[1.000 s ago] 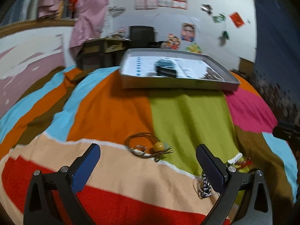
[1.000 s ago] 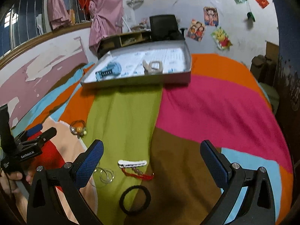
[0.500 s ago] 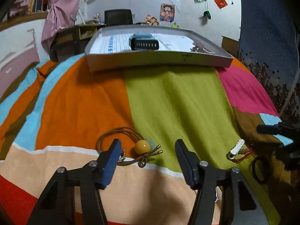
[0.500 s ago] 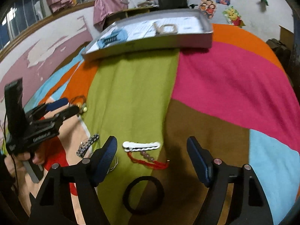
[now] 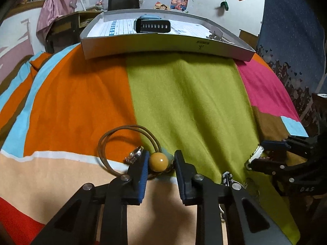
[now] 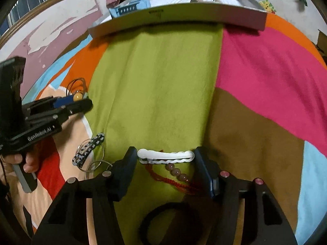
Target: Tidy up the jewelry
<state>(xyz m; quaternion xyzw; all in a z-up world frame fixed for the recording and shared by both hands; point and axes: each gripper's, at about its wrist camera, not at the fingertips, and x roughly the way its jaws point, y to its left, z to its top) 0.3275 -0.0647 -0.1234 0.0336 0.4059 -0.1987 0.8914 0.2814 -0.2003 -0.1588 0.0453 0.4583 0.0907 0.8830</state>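
On the striped blanket lies a brown cord loop (image 5: 114, 134) with a yellow bead (image 5: 158, 162). My left gripper (image 5: 160, 161) straddles the bead and its jaws are closing; the left pad (image 5: 144, 169) touches the bead and a narrow gap shows on the right. A white hair clip (image 6: 165, 156) lies crosswise between the fingers of my right gripper (image 6: 166, 156), whose jaws are closing on the clip's two ends. A red cord bracelet with pink beads (image 6: 175, 171) lies just under the clip. The grey tray (image 5: 163, 45) stands at the far end, holding a watch (image 5: 153, 25).
A black hair tie (image 6: 163, 222) lies under the right gripper. A black-and-white beaded strip (image 6: 90, 150) and thin wire hoops (image 6: 96, 163) lie left of it. A silver ring (image 5: 134, 154) sits by the cord. A hand (image 6: 26, 161) holds the left gripper.
Both grippers have come down toward the blanket and their jaws have narrowed from wide open. The left now brackets the yellow bead, the right the white clip.
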